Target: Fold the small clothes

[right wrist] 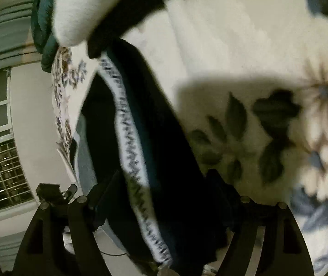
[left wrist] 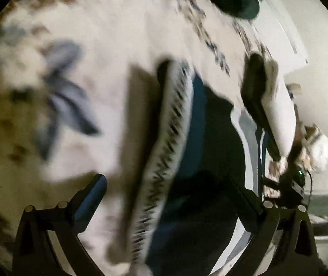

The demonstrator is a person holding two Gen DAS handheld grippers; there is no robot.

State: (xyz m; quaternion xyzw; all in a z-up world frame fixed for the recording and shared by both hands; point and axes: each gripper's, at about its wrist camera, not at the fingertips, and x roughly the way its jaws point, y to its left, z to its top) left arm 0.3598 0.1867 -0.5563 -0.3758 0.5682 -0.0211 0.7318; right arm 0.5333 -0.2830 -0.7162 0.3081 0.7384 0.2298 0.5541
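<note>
Right wrist: blurred dark garment (right wrist: 154, 138), white patterned band.

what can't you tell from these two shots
- Garment type: motion blur in both views; lower end cut by the frame edge.
- Waistband print: smeared, unreadable.
- Right gripper grip: the dark garment hides its fingertips, right wrist view.
- Bedspread pattern: blurred, left wrist view.
</note>
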